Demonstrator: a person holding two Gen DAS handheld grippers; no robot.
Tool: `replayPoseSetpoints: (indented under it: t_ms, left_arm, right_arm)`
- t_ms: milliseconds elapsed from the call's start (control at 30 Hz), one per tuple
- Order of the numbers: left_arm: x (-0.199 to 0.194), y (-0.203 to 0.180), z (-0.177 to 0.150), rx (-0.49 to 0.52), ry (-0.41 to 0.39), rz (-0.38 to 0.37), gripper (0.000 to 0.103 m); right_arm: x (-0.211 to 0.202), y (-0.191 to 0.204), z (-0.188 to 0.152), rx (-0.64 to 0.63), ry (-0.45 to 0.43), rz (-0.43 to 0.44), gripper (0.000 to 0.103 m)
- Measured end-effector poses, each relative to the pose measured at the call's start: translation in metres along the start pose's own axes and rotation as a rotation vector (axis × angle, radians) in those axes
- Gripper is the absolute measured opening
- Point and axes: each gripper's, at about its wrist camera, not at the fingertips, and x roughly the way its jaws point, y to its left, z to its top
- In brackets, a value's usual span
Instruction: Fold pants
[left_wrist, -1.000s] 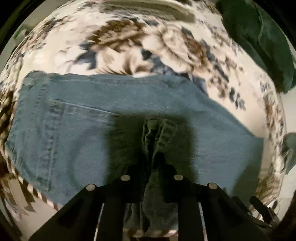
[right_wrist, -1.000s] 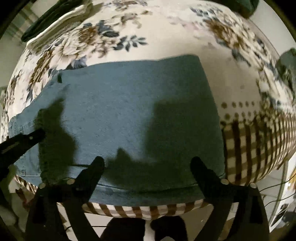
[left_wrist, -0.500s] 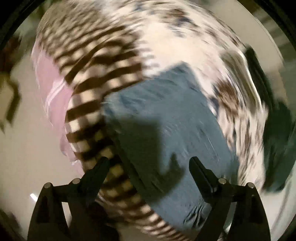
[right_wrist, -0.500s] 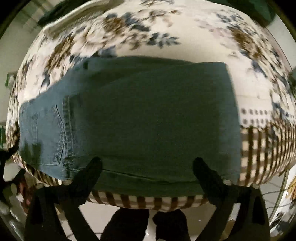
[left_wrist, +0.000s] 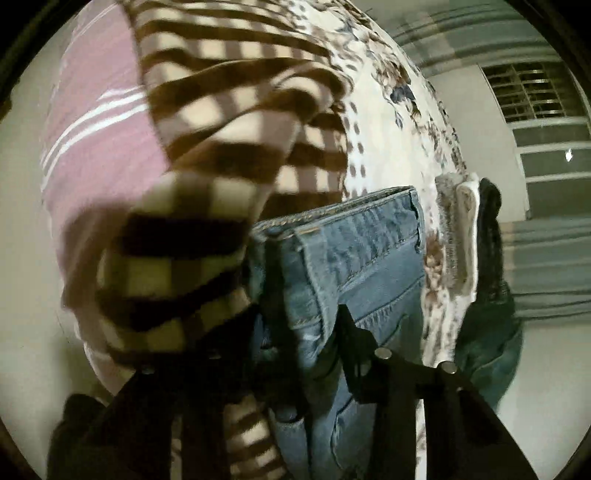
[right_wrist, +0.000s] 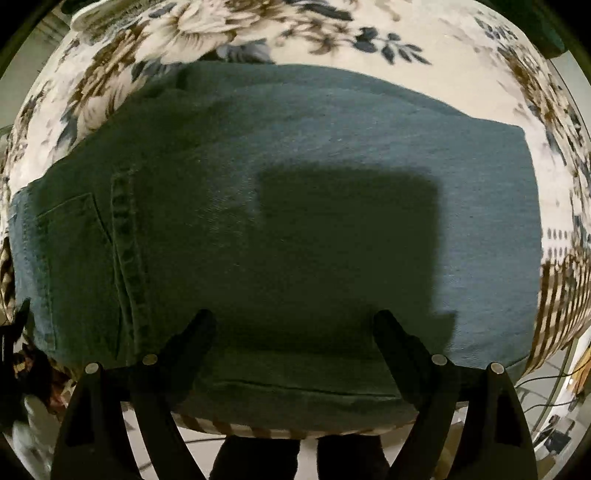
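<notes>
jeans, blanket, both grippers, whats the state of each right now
jeans: folded into a flat rectangle on the bed, pocket end to the left
left gripper: shut on the jeans' waistband end
right gripper: open, fingers apart over the near edge of the jeans, gripping nothing
blanket: floral, spread flat under the jeans
dark green cloth: draped over the far bed edge

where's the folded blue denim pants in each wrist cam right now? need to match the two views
Left wrist: the folded blue denim pants sit centre-right, waistband end toward the camera, the left gripper closed on that end.
Right wrist: the pants fill the middle of the picture, lying flat, back pocket at the left, the open right gripper over their near edge.
Shared landmark: the brown-and-cream checked blanket border, left of the pants in the left view, far right in the right view.
</notes>
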Motion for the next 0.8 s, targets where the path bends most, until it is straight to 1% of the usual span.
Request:
replayPoseSetpoints:
  t_ms: [100, 133, 167, 200, 300, 367, 433, 467, 500, 567, 600, 700, 767, 800]
  left_arm:
    - [0.002, 0.005, 0.002, -0.026, 0.025, -0.030, 0.039]
    - [0.006, 0.006, 0.005, -0.025, 0.036, -0.025, 0.043]
    - [0.015, 0.003, 0.008, -0.027, 0.042, -0.022, 0.044]
    - [0.020, 0.003, 0.013, -0.030, 0.042, -0.026, 0.044]
    - [0.029, -0.004, 0.021, -0.036, 0.025, -0.012, 0.051]
    - [0.030, -0.005, 0.021, -0.048, 0.007, 0.003, 0.053]
    - [0.028, -0.005, 0.018, -0.069, -0.022, 0.008, 0.051]
    - [0.026, -0.008, 0.015, -0.068, -0.038, 0.019, 0.044]
    - [0.023, -0.011, 0.014, -0.053, -0.051, 0.028, 0.038]
    - [0.015, -0.026, 0.009, 0.015, -0.081, 0.058, 0.025]
    - [0.007, -0.038, 0.005, 0.067, -0.096, 0.075, 0.023]
    - [-0.008, -0.063, -0.003, 0.172, -0.127, 0.097, 0.021]
    - [-0.020, -0.085, -0.013, 0.269, -0.153, 0.099, 0.020]
    - [-0.026, -0.092, -0.017, 0.299, -0.164, 0.101, 0.020]
  right_arm:
    - [0.004, 0.007, 0.002, -0.004, 0.002, -0.007, 0.089]
    - [0.005, 0.010, 0.003, -0.006, 0.001, -0.013, 0.089]
    - [0.006, 0.011, 0.002, -0.005, 0.002, -0.016, 0.089]
    - [0.007, 0.011, 0.002, -0.003, 0.004, -0.018, 0.089]
    - [0.009, 0.014, 0.000, -0.001, 0.004, -0.019, 0.089]
    - [0.008, 0.017, 0.000, 0.000, 0.004, -0.016, 0.089]
    - [0.009, 0.020, 0.000, 0.000, 0.004, -0.011, 0.089]
    - [0.009, 0.020, 0.001, -0.001, 0.004, -0.009, 0.089]
    - [0.008, 0.021, 0.001, -0.002, 0.003, -0.006, 0.089]
    - [0.009, 0.017, 0.006, -0.001, 0.002, 0.004, 0.089]
    - [0.008, 0.016, 0.005, 0.002, 0.000, 0.011, 0.089]
    - [0.008, 0.008, 0.003, 0.015, -0.007, 0.057, 0.089]
    - [0.006, 0.004, -0.003, 0.016, -0.014, 0.086, 0.089]
    - [0.005, 0.003, -0.006, 0.014, -0.018, 0.099, 0.089]
